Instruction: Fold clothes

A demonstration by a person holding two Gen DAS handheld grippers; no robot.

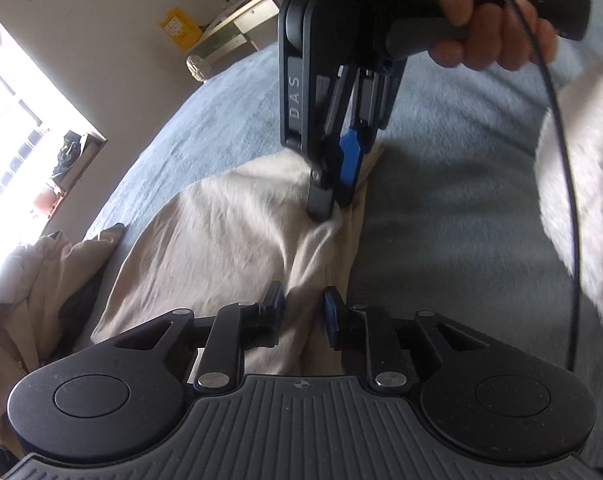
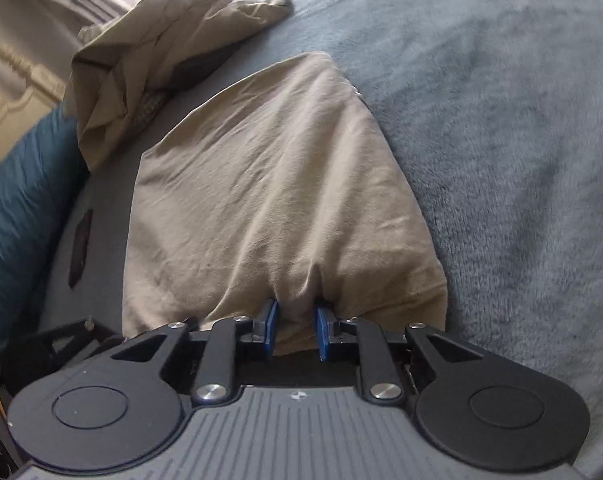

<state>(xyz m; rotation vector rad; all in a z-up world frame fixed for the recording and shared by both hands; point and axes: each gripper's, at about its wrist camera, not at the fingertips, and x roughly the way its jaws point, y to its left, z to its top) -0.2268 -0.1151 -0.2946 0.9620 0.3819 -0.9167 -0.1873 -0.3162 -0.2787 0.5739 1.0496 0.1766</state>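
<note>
Between both sets of fingers: beige garment (image 2: 269, 184), spread on grey blanket (image 2: 501, 120), long axis running ahead. Right gripper (image 2: 295, 330) narrowly parted, pinching near hem; left gripper (image 1: 301, 312) likewise, cloth bunched between

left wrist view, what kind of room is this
Probably a bedroom at home: the beige cotton garment lies on a blue fleece blanket spread like bedding, a cream wooden furniture piece stands by the plain wall, and daylight pours in from a window.
</note>
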